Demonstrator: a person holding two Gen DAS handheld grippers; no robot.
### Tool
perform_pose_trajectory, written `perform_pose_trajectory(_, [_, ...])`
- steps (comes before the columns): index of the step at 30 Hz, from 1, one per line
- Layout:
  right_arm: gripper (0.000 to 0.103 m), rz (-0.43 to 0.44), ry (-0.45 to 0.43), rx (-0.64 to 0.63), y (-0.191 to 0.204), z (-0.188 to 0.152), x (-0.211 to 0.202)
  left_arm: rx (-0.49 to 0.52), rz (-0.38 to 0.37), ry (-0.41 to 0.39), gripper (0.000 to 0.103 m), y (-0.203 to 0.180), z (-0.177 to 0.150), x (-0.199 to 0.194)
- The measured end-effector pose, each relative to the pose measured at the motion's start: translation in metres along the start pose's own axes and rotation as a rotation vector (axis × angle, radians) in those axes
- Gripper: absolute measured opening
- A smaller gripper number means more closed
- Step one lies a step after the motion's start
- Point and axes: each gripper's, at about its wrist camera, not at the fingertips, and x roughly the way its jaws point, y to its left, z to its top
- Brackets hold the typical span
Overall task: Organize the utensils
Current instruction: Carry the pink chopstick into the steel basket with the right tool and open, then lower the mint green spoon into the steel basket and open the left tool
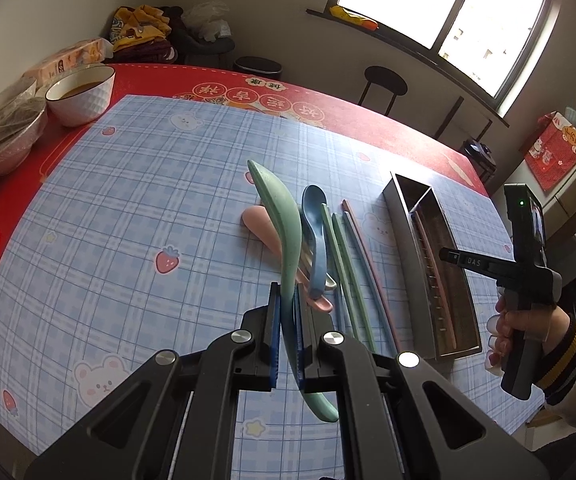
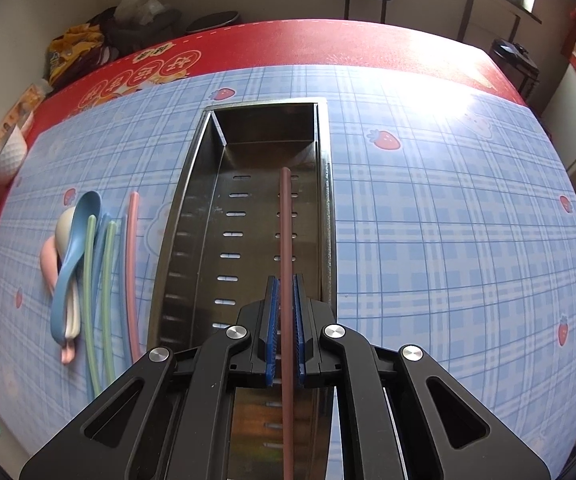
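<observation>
Green spoon (image 1: 288,240) clamped between left fingers (image 1: 275,332).

The long perforated steel tray (image 2: 244,208) lies on the blue checked mat (image 2: 447,220), which covers the red tablecloth (image 2: 327,40). Left of the tray lie loose pastel plastic chopsticks (image 2: 132,272), then stacked pastel plastic spoons (image 2: 70,256). Two ceramic bowls (image 1: 80,94) stand at the mat's far-left corner.
</observation>
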Motion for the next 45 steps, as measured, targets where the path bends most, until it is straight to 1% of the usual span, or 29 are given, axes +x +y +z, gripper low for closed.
perform_pose_trajectory(4, [0.008,0.021,-0.012,0.01,-0.001,-0.004,-0.009,0.01,-0.018,0.002,0.006,-0.003,0.003,0.003])
perform_pose_trajectory(5, [0.011,0.028,-0.017,0.009,0.0,-0.005,-0.013,0.013,-0.023,0.002,0.006,-0.004,0.004,0.004])
perform_pose_trajectory(6, [0.023,0.039,-0.022,0.007,0.0,-0.007,-0.017,0.018,-0.027,0.003,0.006,-0.006,0.005,0.005])
perform_pose_trajectory(7, [0.033,0.051,-0.032,0.005,0.001,-0.01,-0.021,0.023,-0.033,0.005,0.006,-0.008,0.006,0.006])
perform_pose_trajectory(8, [0.053,0.061,-0.051,0.004,0.002,-0.013,-0.027,0.028,-0.037,0.007,0.006,-0.01,0.007,0.007])
perform_pose_trajectory(9, [0.054,0.075,-0.073,-0.003,0.003,-0.016,-0.034,0.034,-0.041,0.009,0.006,-0.012,0.008,0.008])
perform_pose_trajectory(11, [0.054,0.106,-0.083,-0.035,0.007,-0.022,-0.04,0.045,-0.05,0.015,0.006,-0.017,0.01,0.011])
perform_pose_trajectory(12, [0.057,0.11,-0.081,-0.049,0.009,-0.025,-0.043,0.05,-0.055,0.019,0.006,-0.019,0.011,0.013])
perform_pose_trajectory(14, [0.06,0.114,-0.083,-0.068,0.012,-0.031,-0.046,0.06,-0.064,0.028,0.006,-0.023,0.013,0.017])
perform_pose_trajectory(16, [0.065,0.112,-0.084,-0.07,0.011,-0.035,-0.049,0.072,-0.075,0.037,0.006,-0.028,0.014,0.02])
perform_pose_trajectory(17, [0.07,0.108,-0.086,-0.07,0.01,-0.037,-0.051,0.077,-0.08,0.041,0.006,-0.031,0.015,0.022])
perform_pose_trajectory(19, [0.073,0.105,-0.097,-0.076,0.009,-0.04,-0.054,0.089,-0.089,0.053,0.006,-0.037,0.016,0.027])
perform_pose_trajectory(20, [0.076,0.105,-0.098,-0.081,0.007,-0.042,-0.055,0.094,-0.094,0.059,0.006,-0.039,0.017,0.029])
perform_pose_trajectory(21, [0.086,0.103,-0.096,-0.084,0.006,-0.042,-0.055,0.099,-0.1,0.065,0.006,-0.042,0.017,0.031])
perform_pose_trajectory(25, [0.088,0.105,-0.112,-0.071,-0.006,-0.045,-0.058,0.116,-0.123,0.096,0.006,-0.056,0.019,0.043])
perform_pose_trajectory(27, [0.088,0.07,-0.125,-0.055,-0.015,-0.044,-0.06,0.124,-0.14,0.114,0.006,-0.064,0.021,0.049])
perform_pose_trajectory(29, [0.088,0.059,-0.141,-0.015,-0.028,-0.042,-0.061,0.122,-0.163,0.135,0.006,-0.073,0.024,0.058])
perform_pose_trajectory(31, [0.088,0.057,-0.138,0.031,-0.041,-0.039,-0.06,0.105,-0.199,0.165,0.006,-0.082,0.029,0.069])
perform_pose_trajectory(34, [0.088,0.055,-0.128,0.077,-0.059,-0.036,-0.058,0.09,-0.242,0.202,0.006,-0.101,0.037,0.089])
perform_pose_trajectory(39, [0.088,0.038,-0.122,0.09,-0.078,-0.033,-0.056,0.141,-0.295,0.219,0.006,-0.148,0.051,0.121])
perform_pose_trajectory(43, [0.088,0.03,-0.118,0.104,-0.094,-0.032,-0.054,0.122,-0.338,0.281,0.006,-0.172,0.062,0.159])
perform_pose_trajectory(45, [0.088,0.026,-0.116,0.115,-0.102,-0.031,-0.053,0.111,-0.345,0.318,0.006,-0.179,0.066,0.179])
